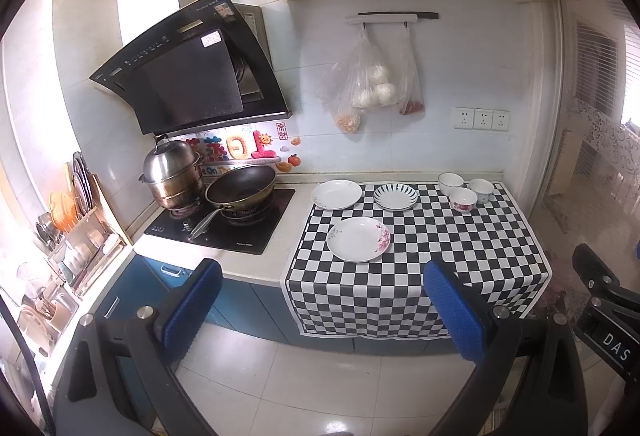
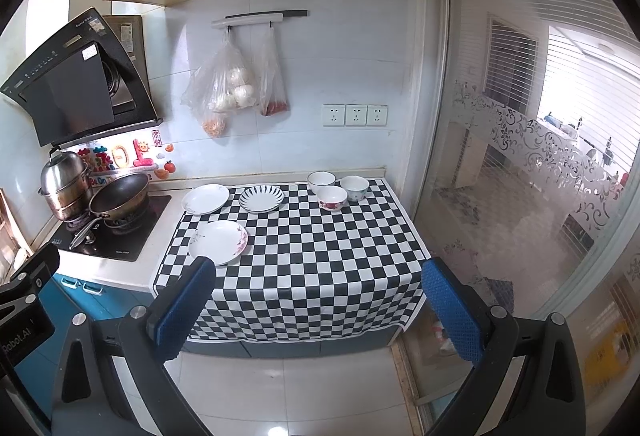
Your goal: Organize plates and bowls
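Note:
Three plates lie on the checkered cloth [image 1: 460, 260]: a pink-flowered plate [image 1: 358, 238] [image 2: 218, 241] nearest, a plain white plate [image 1: 336, 194] [image 2: 205, 198] at back left, a striped plate [image 1: 395, 196] [image 2: 261, 198] beside it. Three bowls stand at the back right: a white one [image 1: 450, 182] [image 2: 321, 182], a red-flowered one [image 1: 463, 200] [image 2: 333, 198], a blue-patterned one [image 1: 481, 190] [image 2: 354, 187]. My left gripper [image 1: 324, 300] and right gripper [image 2: 318, 300] are both open and empty, held in front of the counter, apart from the dishes.
A wok [image 1: 240, 188] and a steel steamer pot [image 1: 172, 172] sit on the stove [image 1: 224, 232] left of the cloth. A dish rack [image 1: 80, 236] is at far left. Plastic bags [image 1: 372, 84] hang on the wall. A glass door [image 2: 540, 156] is at right.

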The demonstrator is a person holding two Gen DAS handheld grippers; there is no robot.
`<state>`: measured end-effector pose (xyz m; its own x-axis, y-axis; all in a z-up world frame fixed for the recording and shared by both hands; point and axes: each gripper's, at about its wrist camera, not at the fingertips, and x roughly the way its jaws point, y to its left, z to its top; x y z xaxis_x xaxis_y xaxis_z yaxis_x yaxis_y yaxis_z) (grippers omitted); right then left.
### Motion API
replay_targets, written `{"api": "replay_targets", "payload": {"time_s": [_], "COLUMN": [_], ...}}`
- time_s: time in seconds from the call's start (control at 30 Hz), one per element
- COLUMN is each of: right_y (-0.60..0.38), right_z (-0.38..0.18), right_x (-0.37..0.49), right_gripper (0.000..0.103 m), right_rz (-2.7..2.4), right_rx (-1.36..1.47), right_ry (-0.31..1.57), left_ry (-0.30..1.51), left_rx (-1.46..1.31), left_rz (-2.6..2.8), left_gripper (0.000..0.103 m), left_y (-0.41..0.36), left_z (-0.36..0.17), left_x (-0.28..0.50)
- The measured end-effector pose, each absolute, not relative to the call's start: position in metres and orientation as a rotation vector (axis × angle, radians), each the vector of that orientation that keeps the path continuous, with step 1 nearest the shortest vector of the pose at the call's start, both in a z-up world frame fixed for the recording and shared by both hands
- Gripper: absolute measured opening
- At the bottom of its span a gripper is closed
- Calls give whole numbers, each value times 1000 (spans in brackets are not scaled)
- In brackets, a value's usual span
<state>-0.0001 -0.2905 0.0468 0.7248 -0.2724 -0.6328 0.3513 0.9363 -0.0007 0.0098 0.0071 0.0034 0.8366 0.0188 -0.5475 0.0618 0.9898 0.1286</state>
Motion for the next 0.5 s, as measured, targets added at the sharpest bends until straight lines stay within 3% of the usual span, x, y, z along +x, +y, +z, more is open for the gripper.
{"api": "replay_targets", "payload": {"time_s": [0.3,0.5], "right_y": [-292,-299], "right_z": [42,12], "right_x": [8,38], "right_gripper": [103,103], "right_rz": [-350,-363], "right_rx": [134,188], "right_ry": [688,727], "left_ry": [592,643], "left_rx": [140,128], "left_rz": [-33,-22], "left_gripper": [103,103], "left_y": [10,20], "left_z": [-1,-28], "left_x": [17,61]}}
